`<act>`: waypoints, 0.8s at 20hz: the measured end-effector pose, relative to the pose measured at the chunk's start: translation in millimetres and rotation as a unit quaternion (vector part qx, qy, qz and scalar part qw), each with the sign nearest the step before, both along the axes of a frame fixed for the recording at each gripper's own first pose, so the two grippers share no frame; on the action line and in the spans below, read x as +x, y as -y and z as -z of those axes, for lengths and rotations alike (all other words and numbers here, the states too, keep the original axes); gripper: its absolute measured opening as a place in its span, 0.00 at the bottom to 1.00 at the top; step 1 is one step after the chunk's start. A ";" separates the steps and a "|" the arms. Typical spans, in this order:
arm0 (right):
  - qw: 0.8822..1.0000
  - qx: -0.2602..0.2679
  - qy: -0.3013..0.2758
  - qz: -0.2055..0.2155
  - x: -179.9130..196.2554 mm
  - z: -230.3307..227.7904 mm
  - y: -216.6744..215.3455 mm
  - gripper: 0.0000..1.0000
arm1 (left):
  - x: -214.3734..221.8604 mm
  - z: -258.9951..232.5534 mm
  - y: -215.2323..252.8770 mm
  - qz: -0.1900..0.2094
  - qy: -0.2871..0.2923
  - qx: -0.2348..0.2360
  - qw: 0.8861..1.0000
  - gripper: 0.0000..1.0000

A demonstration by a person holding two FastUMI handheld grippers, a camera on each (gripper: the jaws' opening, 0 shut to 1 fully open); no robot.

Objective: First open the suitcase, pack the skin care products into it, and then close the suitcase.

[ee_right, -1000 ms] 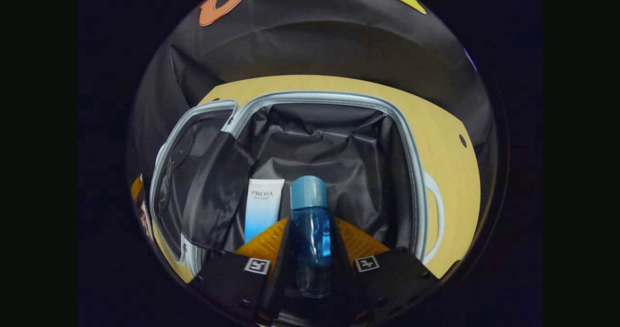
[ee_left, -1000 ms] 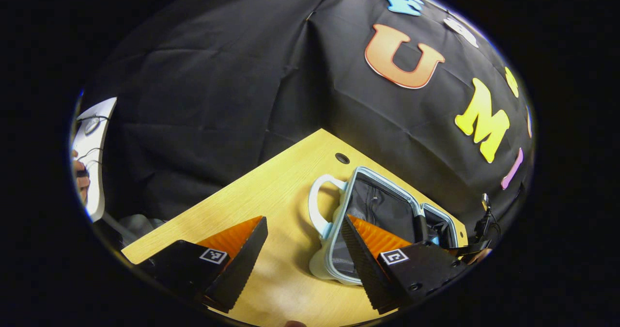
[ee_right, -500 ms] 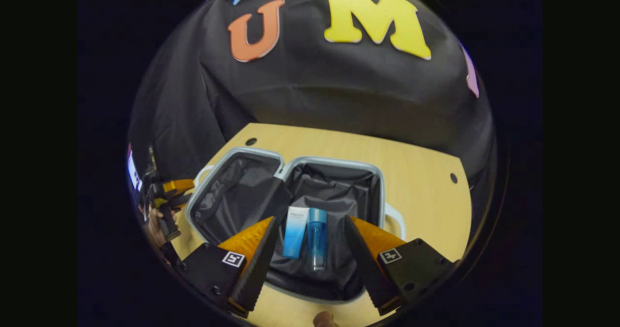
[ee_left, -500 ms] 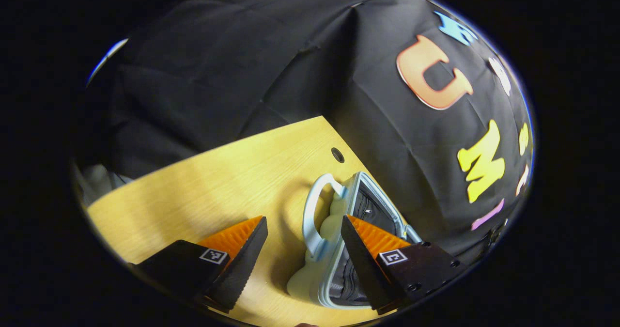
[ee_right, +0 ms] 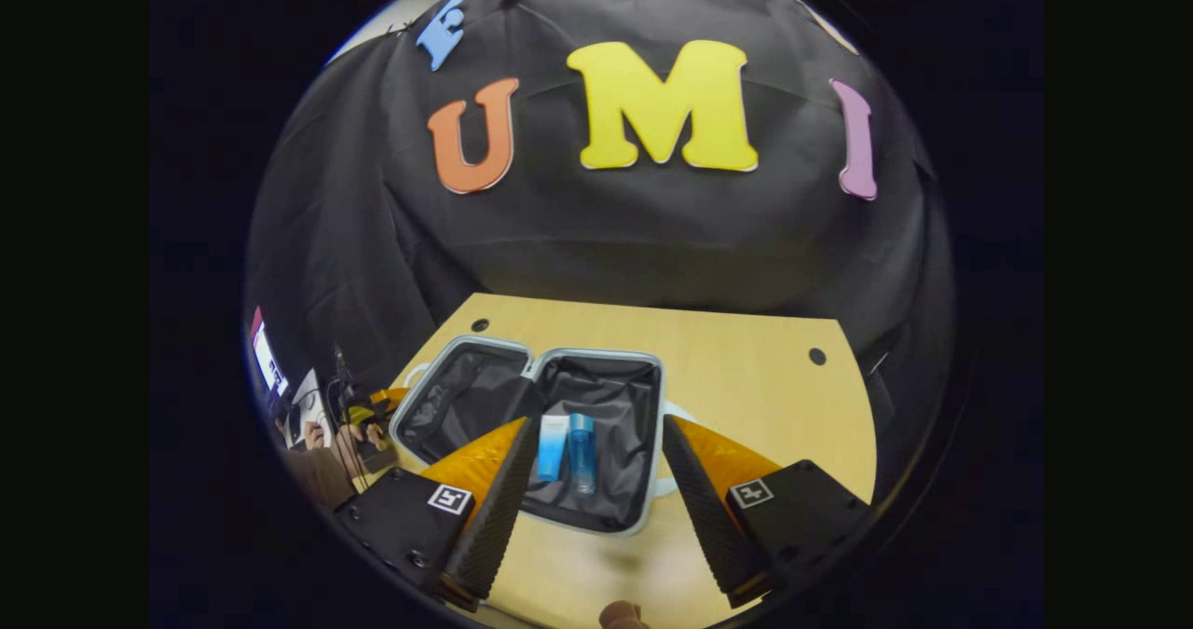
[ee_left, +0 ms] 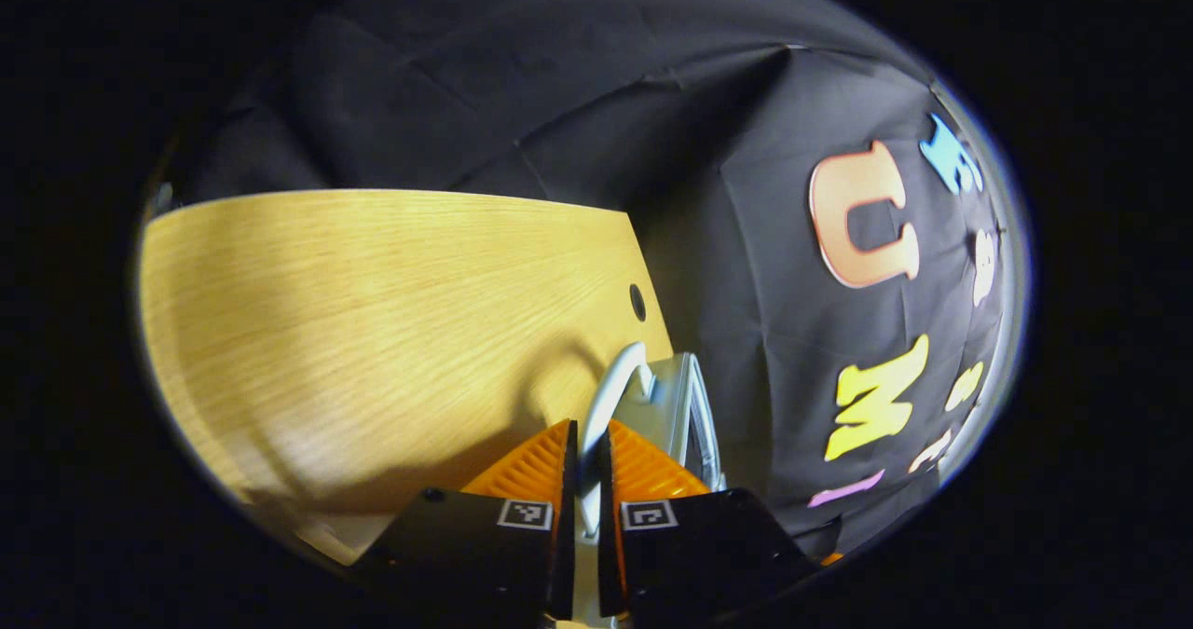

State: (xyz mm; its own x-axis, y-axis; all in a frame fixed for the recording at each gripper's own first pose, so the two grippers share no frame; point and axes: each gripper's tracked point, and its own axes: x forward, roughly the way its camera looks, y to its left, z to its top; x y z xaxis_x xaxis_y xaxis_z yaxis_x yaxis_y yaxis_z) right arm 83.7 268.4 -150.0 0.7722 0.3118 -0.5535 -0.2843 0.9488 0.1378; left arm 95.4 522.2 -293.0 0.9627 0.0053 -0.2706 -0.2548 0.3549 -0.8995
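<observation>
The pale blue suitcase (ee_right: 596,357) lies open on the wooden table (ee_right: 746,377), both halves lined in black. A white and blue tube (ee_right: 551,447) and a blue bottle (ee_right: 582,452) lie side by side in its right half. My right gripper (ee_right: 597,420) hovers open above and in front of the case, holding nothing. In the left gripper view, my left gripper (ee_left: 584,443) is shut on the suitcase's pale handle (ee_left: 615,382), with the case's rim (ee_left: 694,405) edge-on just behind. The left gripper (ee_right: 368,405) also appears beside the case's left half.
The table (ee_left: 373,303) stretches bare to the left of the case, with a cable hole (ee_left: 637,302) near its back edge. A hand (ee_right: 349,438) holds the left gripper. Two more cable holes (ee_right: 816,356) sit near the black cloth wall.
My right gripper let go of the blue bottle inside the case, opened and drew back and up. My left gripper moved onto the case's handle and shut on it.
</observation>
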 end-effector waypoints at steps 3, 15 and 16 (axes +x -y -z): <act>0.999 0.009 0.027 0.038 1.2 -23.9 32.4 0.82 | -3.5 -12.7 7.6 0.023 -0.002 0.046 0.999 0.03; 0.996 0.018 0.077 0.045 -18.4 -62.4 132.2 0.82 | -0.9 -201.9 99.5 0.049 -0.021 0.383 0.922 0.02; 0.996 0.022 0.079 0.040 -20.9 -65.1 137.4 0.81 | 0.9 -213.1 115.1 0.053 -0.020 0.404 0.913 0.02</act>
